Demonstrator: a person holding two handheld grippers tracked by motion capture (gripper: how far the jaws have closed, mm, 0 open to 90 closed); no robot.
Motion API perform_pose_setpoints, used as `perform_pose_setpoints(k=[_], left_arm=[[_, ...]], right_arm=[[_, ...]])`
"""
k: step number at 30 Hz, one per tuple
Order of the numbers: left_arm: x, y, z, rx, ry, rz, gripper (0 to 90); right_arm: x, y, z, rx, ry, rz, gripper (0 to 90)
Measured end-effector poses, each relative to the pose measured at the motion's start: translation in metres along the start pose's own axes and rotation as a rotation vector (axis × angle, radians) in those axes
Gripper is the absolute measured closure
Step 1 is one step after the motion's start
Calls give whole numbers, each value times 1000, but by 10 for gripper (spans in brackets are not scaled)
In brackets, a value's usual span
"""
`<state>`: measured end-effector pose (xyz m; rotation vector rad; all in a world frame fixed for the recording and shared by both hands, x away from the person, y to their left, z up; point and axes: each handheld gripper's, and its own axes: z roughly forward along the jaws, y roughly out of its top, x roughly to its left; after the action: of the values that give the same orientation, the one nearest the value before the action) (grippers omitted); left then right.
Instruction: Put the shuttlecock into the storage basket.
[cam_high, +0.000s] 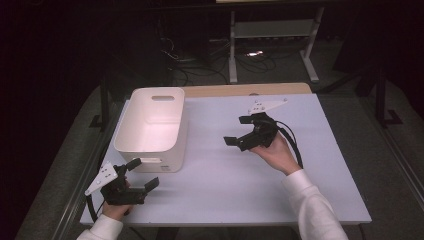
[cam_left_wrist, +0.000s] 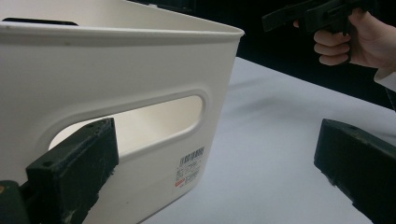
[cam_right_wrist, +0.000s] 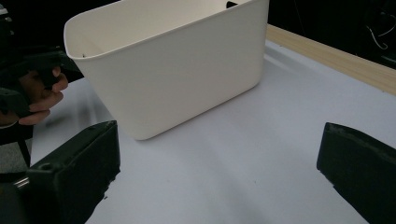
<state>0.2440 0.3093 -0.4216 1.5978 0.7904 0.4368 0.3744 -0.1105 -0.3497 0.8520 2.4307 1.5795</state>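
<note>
The white bin (cam_high: 152, 127) stands upright on the left part of the table (cam_high: 300, 165), and from the high view it looks empty. Its near end wall has a handle slot (cam_left_wrist: 135, 123) cut through it, with a small label (cam_left_wrist: 189, 169) below and to the side.

I have the left gripper (cam_high: 141, 176) low at the table's near left corner, just in front of that end wall, jaws spread wide and holding nothing. In the left gripper view one jaw sits right against the slot while the other hangs out over bare table, so I am not yet lined up on the wall.

The right gripper (cam_high: 239, 131) hovers above the middle of the table, well apart from the bin and pointed toward its long side, jaws likewise released and empty.

I judge this as the approach step: closing in to take hold of the bin, nothing gripped yet. The next move calls for easing the left gripper forward so one jaw enters the slot and the other stays outside the wall, then clenching. The right needs to travel across to the rim or side.
</note>
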Motion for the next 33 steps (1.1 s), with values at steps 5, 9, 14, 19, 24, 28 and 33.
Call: perform_pose_setpoints(k=[5,9,14,19,24,28,33], left_arm=[[-1,0,0,-12,-4,-7,0],[1,0,0,4,1,4,0],[0,0,1,-2,1,-5,0],[0,0,0,0,2,-1,0],[0,0,0,-2,4,2,0],[0,0,0,2,5,6,0],[0,0,0,-3,4,0,0]], right_arm=[[-3,-6,-7,-7,-11,6,0],[-5,-11,-12,-20,-18,11,0],[-7,-19,-20,-26,-30,23,0],[-10,-27,-25,-23,-45,25,0],[-12,-35,-34,-23,-62,31,0],[-14,-39,-39,-29,-69,40,0],[-14,-44,-45,-35,-80,42,0]])
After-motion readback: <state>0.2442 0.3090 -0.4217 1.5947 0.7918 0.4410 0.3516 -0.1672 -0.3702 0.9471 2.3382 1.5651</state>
